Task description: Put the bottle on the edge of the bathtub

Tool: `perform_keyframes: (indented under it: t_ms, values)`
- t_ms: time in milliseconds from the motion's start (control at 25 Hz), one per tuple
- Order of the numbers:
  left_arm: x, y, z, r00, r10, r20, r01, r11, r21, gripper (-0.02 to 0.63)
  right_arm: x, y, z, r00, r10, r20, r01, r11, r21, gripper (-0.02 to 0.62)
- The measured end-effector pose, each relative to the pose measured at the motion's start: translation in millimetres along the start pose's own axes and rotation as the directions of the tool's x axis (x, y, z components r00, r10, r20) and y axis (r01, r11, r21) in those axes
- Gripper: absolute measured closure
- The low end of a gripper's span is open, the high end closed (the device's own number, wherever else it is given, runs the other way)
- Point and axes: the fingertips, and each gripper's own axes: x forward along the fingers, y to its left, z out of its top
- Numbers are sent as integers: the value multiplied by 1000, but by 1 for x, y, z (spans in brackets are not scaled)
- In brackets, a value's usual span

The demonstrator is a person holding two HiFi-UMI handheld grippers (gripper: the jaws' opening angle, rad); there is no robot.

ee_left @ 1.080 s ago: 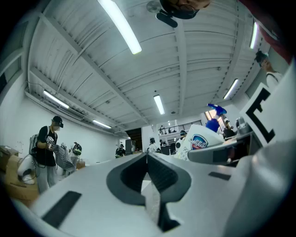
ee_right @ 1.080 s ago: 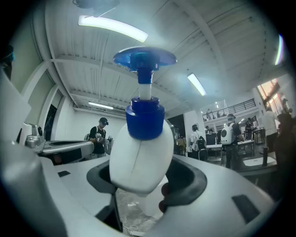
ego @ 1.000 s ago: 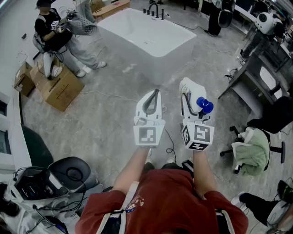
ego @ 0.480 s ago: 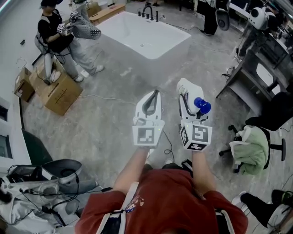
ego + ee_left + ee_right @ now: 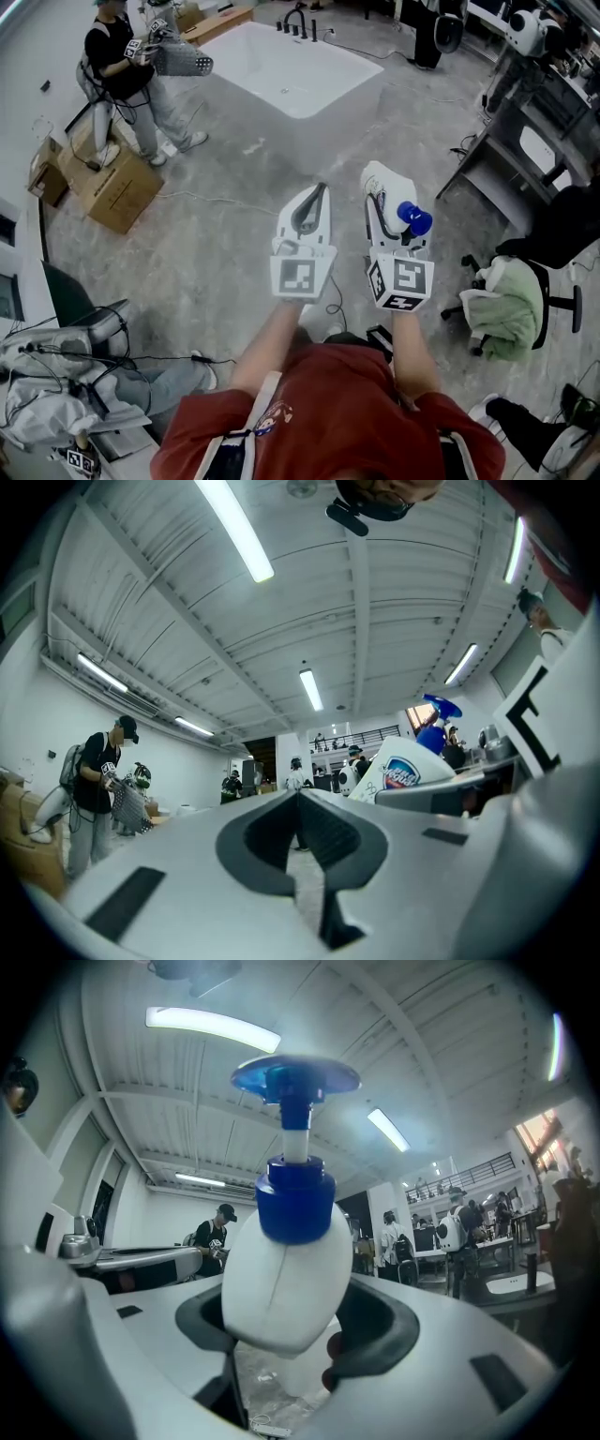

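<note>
Well short of the bathtub (image 5: 328,98), right gripper (image 5: 384,187) clamped on the white blue-pump bottle (image 5: 281,1279), left gripper (image 5: 314,192) seemingly pinched together on nothing, alongside.

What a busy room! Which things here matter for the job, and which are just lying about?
Job: bottle, right gripper holding it, bathtub.
Lying about: cardboard boxes, green cloth, desk.
</note>
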Motion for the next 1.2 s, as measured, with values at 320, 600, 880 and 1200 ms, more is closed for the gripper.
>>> perform_keyframes:
  t_ms: [320,600,880,1200]
  values:
    - [10,-17,-2,1000,-10,-13,10,1000,0,590,0,-18,-2,1000,15,4,-15,999,37,325]
    - [23,-13,-10,1000,-7,-21,7,1000,-4,589,14,-24,-12,1000,15,-3,-15,999,37,325]
    - [56,4,-23,1000,1,-11,-2,1000,-12,591,51,-32,-17,1000,19,-5,-19,1000,19,325]
    - [107,29,-41,1000,14,-4,-14,1000,-14,591,110,-42,-22,999,32,3,-32,999,9,325]
